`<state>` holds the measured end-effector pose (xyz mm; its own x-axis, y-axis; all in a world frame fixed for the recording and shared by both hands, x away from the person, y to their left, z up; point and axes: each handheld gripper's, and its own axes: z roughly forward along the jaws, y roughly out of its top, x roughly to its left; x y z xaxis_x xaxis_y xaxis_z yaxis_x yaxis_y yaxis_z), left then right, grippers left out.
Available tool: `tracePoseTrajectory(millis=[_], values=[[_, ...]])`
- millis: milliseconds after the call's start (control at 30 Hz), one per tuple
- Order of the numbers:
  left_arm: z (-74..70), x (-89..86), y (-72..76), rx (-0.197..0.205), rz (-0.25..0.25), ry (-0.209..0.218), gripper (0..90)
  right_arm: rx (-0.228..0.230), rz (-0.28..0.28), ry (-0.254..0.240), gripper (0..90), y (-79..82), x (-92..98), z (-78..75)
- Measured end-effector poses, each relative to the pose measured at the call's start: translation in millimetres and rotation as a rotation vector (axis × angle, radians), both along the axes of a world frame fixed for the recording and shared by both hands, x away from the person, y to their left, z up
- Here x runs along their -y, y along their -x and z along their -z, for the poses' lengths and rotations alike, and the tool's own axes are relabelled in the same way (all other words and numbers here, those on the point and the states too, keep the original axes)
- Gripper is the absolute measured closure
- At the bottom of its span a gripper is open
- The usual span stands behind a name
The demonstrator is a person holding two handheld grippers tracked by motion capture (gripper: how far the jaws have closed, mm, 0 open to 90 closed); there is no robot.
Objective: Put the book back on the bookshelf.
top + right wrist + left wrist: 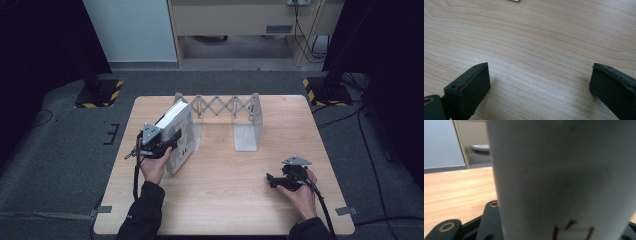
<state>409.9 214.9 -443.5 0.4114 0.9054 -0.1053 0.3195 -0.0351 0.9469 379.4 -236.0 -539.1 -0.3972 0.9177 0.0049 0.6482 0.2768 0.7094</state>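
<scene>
Left gripper (172, 141) clamped on white book (179, 131), tilted just ahead of expanding rack (227, 106); risk of slipping or toppling if released leaning; right gripper (272, 180) wide, idle.

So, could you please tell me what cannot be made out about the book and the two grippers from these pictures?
- Book: cover print too small in the high view; in the left gripper view it is blurred and cut off by the frame edges.
- Left gripper: its pads are hidden behind the book in the high view.
- Expanding bookend rack: its left base plate is hidden behind the book.
- Right gripper: open; its jaw bases are cut off by the bottom edge.
</scene>
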Motion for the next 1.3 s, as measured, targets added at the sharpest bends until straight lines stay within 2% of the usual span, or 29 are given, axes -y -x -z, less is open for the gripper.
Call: tracePoseTrajectory(millis=[67, 167, 233, 400, 433, 600, 667, 800, 1000, 1167, 1300], values=[[3.4, -1.0, 4.2, 0.009, -0.003, 0.007, 50.8, 0.001, 0.000, 0.000, 3.6, 0.0, 0.0, 0.0], [3.9, -0.4, 6.9, 0.002, -0.010, 0.003, 50.7, -0.001, -0.001, 0.000, 3.5, 0.0, 0.0, -0.1], [8.9, 1.3, 12.8, 0.022, -0.028, 0.008, 50.8, 0.000, 0.000, 0.000, 3.5, 0.0, 0.0, 0.0], [15.2, 1.5, 21.0, 0.025, -0.045, 0.011, 50.4, 0.000, 0.000, 0.000, 3.5, 0.0, 0.0, 0.0], [17.8, 1.8, 23.9, 0.039, -0.040, 0.004, 50.4, -0.001, -0.001, 0.000, 3.5, 0.0, 0.0, -0.1], [18.0, 8.4, 27.8, 0.058, -0.026, -0.041, 50.5, -0.004, -0.001, -0.001, 3.5, 0.1, 0.0, -0.2], [18.1, 9.3, 27.7, 0.060, -0.035, -0.040, 50.6, -0.001, -0.001, 0.000, 3.5, 0.0, 0.0, -0.1], [18.6, 13.2, 25.3, 0.064, -0.068, -0.029, 50.7, 0.000, 0.000, 0.000, 3.5, 0.0, -0.1, 0.0], [20.2, 27.7, 13.7, 0.087, -0.114, -0.057, 50.8, 0.000, 0.000, 0.000, 3.5, 0.0, -0.1, 0.0], [20.1, 32.0, 1.4, 0.086, -0.129, -0.048, 50.7, 0.000, 0.000, -0.001, 3.5, 0.0, -0.1, 0.0], [20.7, 33.0, -7.8, 0.086, -0.122, -0.026, 50.2, -0.002, -0.006, 0.001, 3.5, -0.2, 0.0, -0.1]])
